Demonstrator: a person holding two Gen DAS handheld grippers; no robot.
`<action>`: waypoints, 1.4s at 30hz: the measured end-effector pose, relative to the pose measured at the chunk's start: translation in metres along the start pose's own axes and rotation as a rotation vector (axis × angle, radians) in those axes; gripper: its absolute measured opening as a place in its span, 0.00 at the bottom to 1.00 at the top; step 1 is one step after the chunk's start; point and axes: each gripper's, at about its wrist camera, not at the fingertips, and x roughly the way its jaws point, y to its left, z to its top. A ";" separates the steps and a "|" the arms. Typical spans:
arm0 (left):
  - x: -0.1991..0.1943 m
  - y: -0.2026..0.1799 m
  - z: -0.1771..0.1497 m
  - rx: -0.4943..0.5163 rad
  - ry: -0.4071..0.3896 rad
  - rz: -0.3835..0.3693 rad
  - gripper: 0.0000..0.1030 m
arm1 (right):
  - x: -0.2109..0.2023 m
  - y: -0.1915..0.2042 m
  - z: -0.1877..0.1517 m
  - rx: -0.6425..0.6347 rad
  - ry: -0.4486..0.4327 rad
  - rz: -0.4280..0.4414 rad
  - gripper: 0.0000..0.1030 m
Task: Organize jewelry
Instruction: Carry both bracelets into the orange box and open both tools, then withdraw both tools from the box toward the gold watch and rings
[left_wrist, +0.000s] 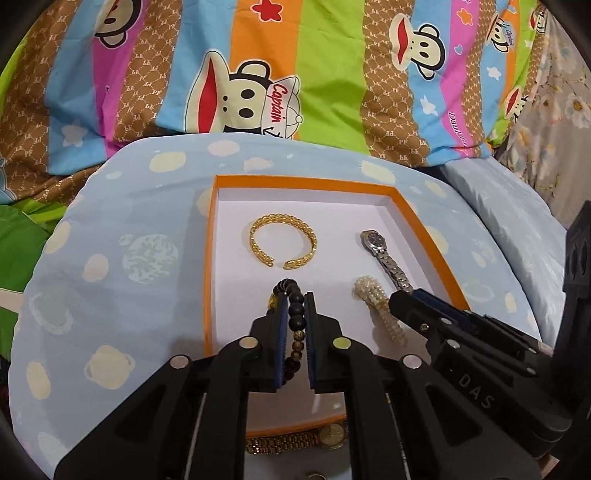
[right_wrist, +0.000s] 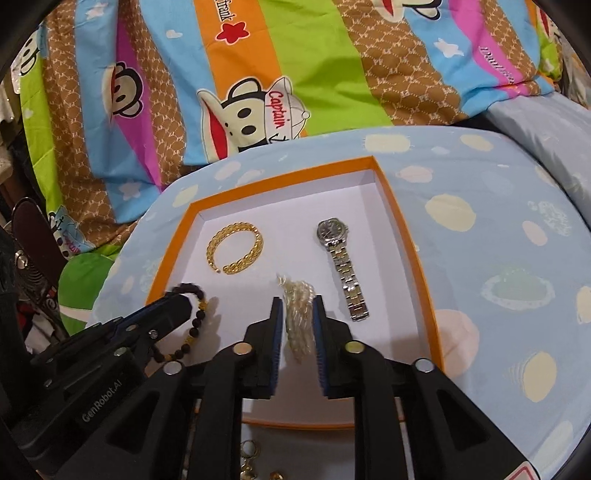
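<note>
Over the shallow orange-rimmed box (left_wrist: 211, 258), which lies on a pale blue planet-print cushion (left_wrist: 110, 258) on the bed, both tools are lowered with a piece of jewelry each. Left gripper (left_wrist: 295, 295) has its fingers drawn close around a dark beaded bracelet (left_wrist: 297, 314); the strand runs lengthwise between the blue pads, its far end curling out past the tips onto the white floor of the box. Whether the pads are truly pinching the beads or have just slackened I cannot tell, though the gap looks no wider than the beads themselves. Right gripper (right_wrist: 297, 302) stands with its fingers a little further apart, one on each side of a pearl bracelet (right_wrist: 297, 317) bunched into a narrow bundle; the pads seem to touch its sides, but a firm hold cannot be confirmed.

Two pieces already lie spaced out along the far part of the box: a gold open cuff bangle (left_wrist: 283, 242) to the left, and a silver wristwatch (right_wrist: 341, 266) to the right with its band stretched straight toward the near side. The two bracelets sit in the near row, each below one of those, which suggests a tidy grid with nothing overlapping, so each piece can be seen and lifted separately.

Outside the near rim, a gold watch (left_wrist: 332, 435) and some small gold pieces (right_wrist: 249, 458) wait on the cushion, so the sorting looks about halfway done
</note>
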 end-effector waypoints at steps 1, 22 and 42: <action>0.000 0.002 -0.001 0.002 0.008 0.002 0.23 | -0.005 0.000 -0.002 0.000 -0.020 -0.008 0.42; -0.041 0.007 -0.058 0.076 0.011 0.048 0.38 | -0.049 0.015 -0.061 -0.096 0.013 -0.082 0.33; -0.121 0.021 -0.089 0.027 -0.059 -0.010 0.47 | -0.133 -0.007 -0.123 -0.050 -0.027 -0.025 0.34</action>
